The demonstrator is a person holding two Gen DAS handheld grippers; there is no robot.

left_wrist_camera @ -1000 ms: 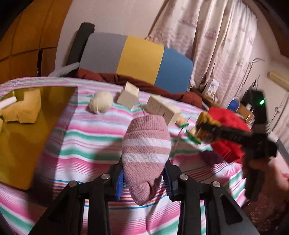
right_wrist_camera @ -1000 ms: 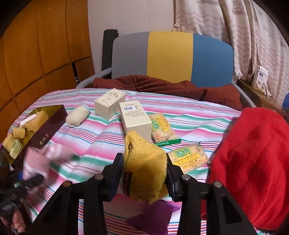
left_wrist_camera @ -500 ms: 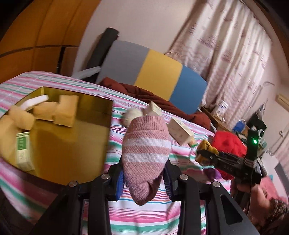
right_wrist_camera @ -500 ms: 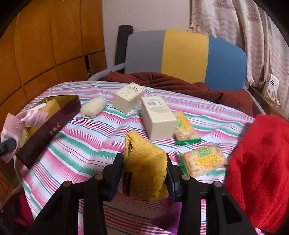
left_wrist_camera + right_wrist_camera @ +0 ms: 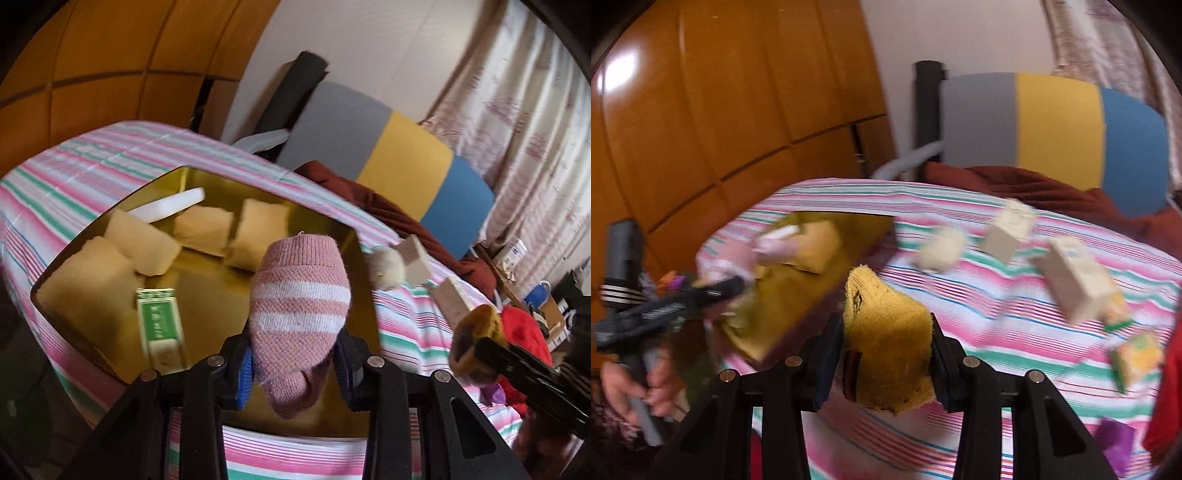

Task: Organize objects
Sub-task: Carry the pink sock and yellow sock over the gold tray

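My left gripper point(image 5: 295, 365) is shut on a pink sock with white stripes point(image 5: 299, 306) and holds it above the open gold box point(image 5: 221, 295). The box holds several yellow sponge blocks point(image 5: 140, 247), a white piece point(image 5: 173, 203) and a green packet point(image 5: 159, 325). My right gripper point(image 5: 884, 358) is shut on a yellow sock point(image 5: 886, 332) and holds it above the striped cloth, next to the box point(image 5: 798, 295). The left gripper with the pink sock point(image 5: 731, 258) shows blurred in the right wrist view; the right gripper with the yellow sock point(image 5: 476, 343) shows in the left wrist view.
On the striped tablecloth point(image 5: 997, 332) lie a cream rolled sock point(image 5: 942, 245), two cream cartons point(image 5: 1008, 230) point(image 5: 1075, 278), snack packets point(image 5: 1137, 354), a purple scrap point(image 5: 1115, 439) and a red garment point(image 5: 524, 328). A grey, yellow and blue chair point(image 5: 1052, 125) stands behind; wooden panels are at left.
Both grippers have swung left toward the gold box. The pink sock has gone from over the striped cloth to over the box. Both socks stay gripped.
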